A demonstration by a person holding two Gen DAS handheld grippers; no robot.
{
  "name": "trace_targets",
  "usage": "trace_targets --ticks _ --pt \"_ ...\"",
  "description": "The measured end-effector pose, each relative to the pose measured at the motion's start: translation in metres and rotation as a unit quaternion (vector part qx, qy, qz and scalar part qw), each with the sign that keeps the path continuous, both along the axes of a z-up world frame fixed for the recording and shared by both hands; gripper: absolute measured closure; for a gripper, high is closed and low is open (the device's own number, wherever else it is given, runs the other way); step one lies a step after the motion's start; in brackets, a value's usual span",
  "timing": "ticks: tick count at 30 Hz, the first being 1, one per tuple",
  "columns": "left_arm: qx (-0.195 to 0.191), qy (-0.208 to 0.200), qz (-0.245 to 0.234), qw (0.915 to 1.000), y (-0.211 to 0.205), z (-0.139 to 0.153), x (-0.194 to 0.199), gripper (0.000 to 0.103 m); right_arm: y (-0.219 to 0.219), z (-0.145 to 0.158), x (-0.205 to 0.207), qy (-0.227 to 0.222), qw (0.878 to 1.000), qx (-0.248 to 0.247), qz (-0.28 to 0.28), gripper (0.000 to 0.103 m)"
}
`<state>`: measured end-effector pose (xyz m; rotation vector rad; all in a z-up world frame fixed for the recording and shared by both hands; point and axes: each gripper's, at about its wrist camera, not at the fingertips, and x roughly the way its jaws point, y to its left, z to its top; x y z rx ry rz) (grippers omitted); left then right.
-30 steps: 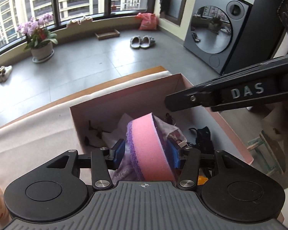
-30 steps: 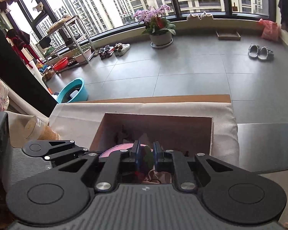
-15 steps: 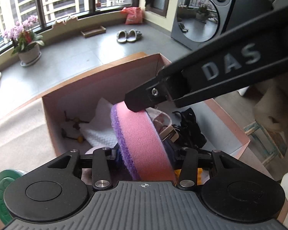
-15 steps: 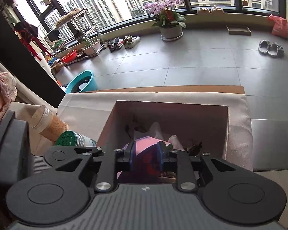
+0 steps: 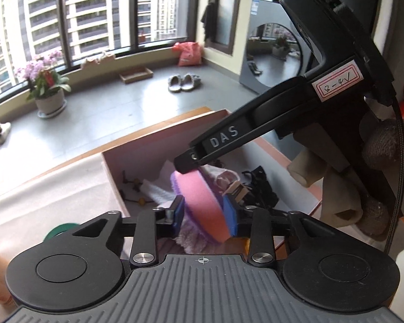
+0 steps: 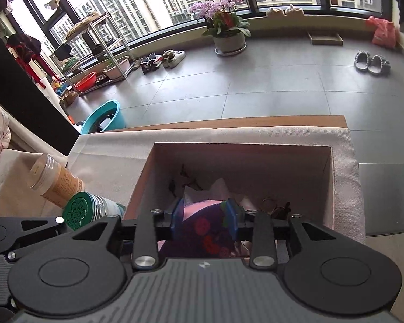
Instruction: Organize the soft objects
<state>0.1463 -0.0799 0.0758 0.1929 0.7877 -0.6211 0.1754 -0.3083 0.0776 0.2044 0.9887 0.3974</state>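
Observation:
My left gripper (image 5: 206, 212) is shut on a round pink sponge pad with a purple fuzzy face (image 5: 202, 196), held over the pink cardboard box (image 5: 137, 158). My right gripper (image 6: 205, 215) stands wider, its blue pads on either side of a dark purple cloth with red dots (image 6: 202, 231) over the same box (image 6: 334, 188). In the left wrist view the right gripper's finger (image 5: 229, 140) touches the top of the pad. The pad's pink edge (image 6: 199, 206) shows behind the cloth. White cloth (image 5: 159, 191) and black straps (image 5: 258, 185) lie in the box.
The box stands on a table under a beige cloth (image 6: 113, 150). Left of the box lie a tan jar (image 6: 54, 177) and a bottle with a green lid (image 6: 79, 211). Beyond the table edge is the tiled floor with a potted orchid (image 6: 226, 32).
Both grippers have risen above the box. The right gripper's jaws have spread apart and now flank the purple cloth. The left gripper still grips the pad.

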Motion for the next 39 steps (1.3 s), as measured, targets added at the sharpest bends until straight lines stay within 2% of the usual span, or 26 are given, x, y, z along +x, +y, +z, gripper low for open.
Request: trace_targets --ticks 7,9,11,14,17,19,21,23,26,29,32,33,34,35,36,37,39 --pt "-0.025 -0.003 0.013 0.9996 0.003 -0.009 0.009 0.067 -0.007 0.029 -0.028 -0.045 0.997 -0.048 -0.032 0.067" --pt "-0.032 -0.003 0.021 0.9993 0.007 -0.005 0.005 0.066 -0.009 0.036 -0.039 -0.056 0.996 -0.058 -0.046 0.059" --pt "-0.038 -0.01 0.034 0.9987 0.017 0.001 -0.005 0.066 -0.008 0.045 -0.053 -0.076 0.993 -0.067 -0.063 0.042" --pt "-0.054 -0.04 0.052 0.9963 0.045 0.014 -0.029 0.066 -0.002 0.058 -0.074 -0.104 0.989 -0.073 -0.076 0.039" --pt "-0.081 -0.079 0.083 0.9901 0.089 0.023 -0.063 0.066 0.013 0.065 -0.099 -0.128 0.986 -0.075 -0.077 0.036" --pt "-0.082 -0.091 0.101 0.9874 0.118 0.023 -0.087 0.066 0.026 0.066 -0.119 -0.144 0.984 -0.076 -0.071 0.034" --pt "-0.065 -0.092 0.123 0.9861 0.146 0.013 -0.11 0.066 0.042 0.065 -0.14 -0.16 0.982 -0.076 -0.059 0.027" --pt "-0.033 -0.08 0.147 0.9853 0.17 -0.003 -0.13 0.066 0.061 0.057 -0.162 -0.177 0.979 -0.083 -0.052 0.017" --pt "-0.002 -0.065 0.198 0.9781 0.204 -0.029 -0.154 0.066 0.09 0.032 -0.188 -0.179 0.978 -0.097 -0.035 0.015" --pt "-0.003 -0.039 0.243 0.9691 0.232 -0.053 -0.165 0.066 0.118 -0.004 -0.199 -0.151 0.983 -0.105 0.001 0.015" --pt "-0.01 -0.014 0.26 0.9655 0.239 -0.072 -0.162 0.066 0.142 -0.04 -0.195 -0.114 0.985 -0.128 0.023 0.015" --pt "-0.009 -0.03 0.258 0.9655 0.236 -0.075 -0.163 0.065 0.149 -0.051 -0.192 -0.102 0.985 -0.139 0.027 0.015" --pt "-0.005 -0.034 0.258 0.9657 0.233 -0.076 -0.16 0.063 0.152 -0.059 -0.188 -0.091 0.984 -0.15 0.028 0.015" --pt "-0.005 -0.034 0.256 0.9661 0.228 -0.075 -0.157 0.056 0.156 -0.066 -0.185 -0.083 0.983 -0.162 0.027 0.012" --pt "-0.009 -0.033 0.254 0.9667 0.225 -0.075 -0.155 0.046 0.155 -0.068 -0.185 -0.093 0.983 -0.156 0.019 0.01" --pt "-0.015 -0.032 0.25 0.9676 0.218 -0.076 -0.152 0.04 0.153 -0.07 -0.183 -0.095 0.983 -0.159 0.008 0.007" --pt "-0.007 -0.035 0.246 0.9686 0.205 -0.081 -0.149 0.021 0.144 -0.073 -0.175 -0.086 0.985 -0.149 -0.003 0.0"
